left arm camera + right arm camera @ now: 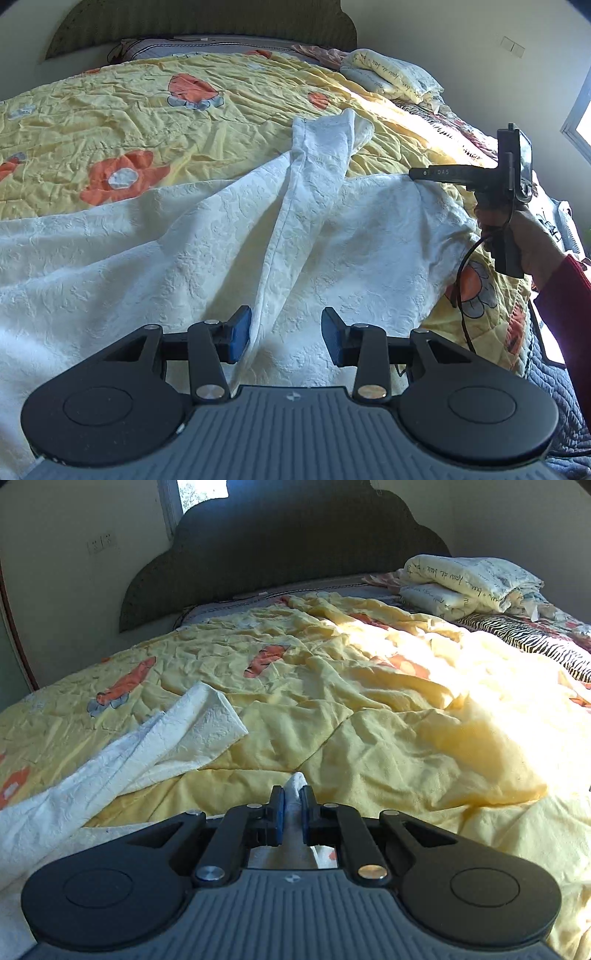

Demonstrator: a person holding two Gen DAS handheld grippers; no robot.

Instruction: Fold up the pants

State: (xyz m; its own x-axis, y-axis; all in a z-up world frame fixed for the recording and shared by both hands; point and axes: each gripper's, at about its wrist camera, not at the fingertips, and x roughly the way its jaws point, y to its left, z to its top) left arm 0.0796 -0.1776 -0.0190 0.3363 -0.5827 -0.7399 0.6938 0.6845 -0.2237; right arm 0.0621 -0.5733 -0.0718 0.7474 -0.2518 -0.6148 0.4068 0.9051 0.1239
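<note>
You are only starting: the white pants (pixel 207 236) are lying rumpled on the yellow quilt (pixel 110 110), 0 folds made. Your right gripper (pixel 292 814) is pinching a pants edge; your left gripper (pixel 286 334) is hovering spread.

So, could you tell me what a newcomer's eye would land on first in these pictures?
Probably the white pants, spread rumpled across the near part of the yellow flowered bedspread. Next, the right gripper, shut on a pinch of the white cloth, while the left gripper stands open over a seam. Folded bedding is stacked near the headboard.
</note>
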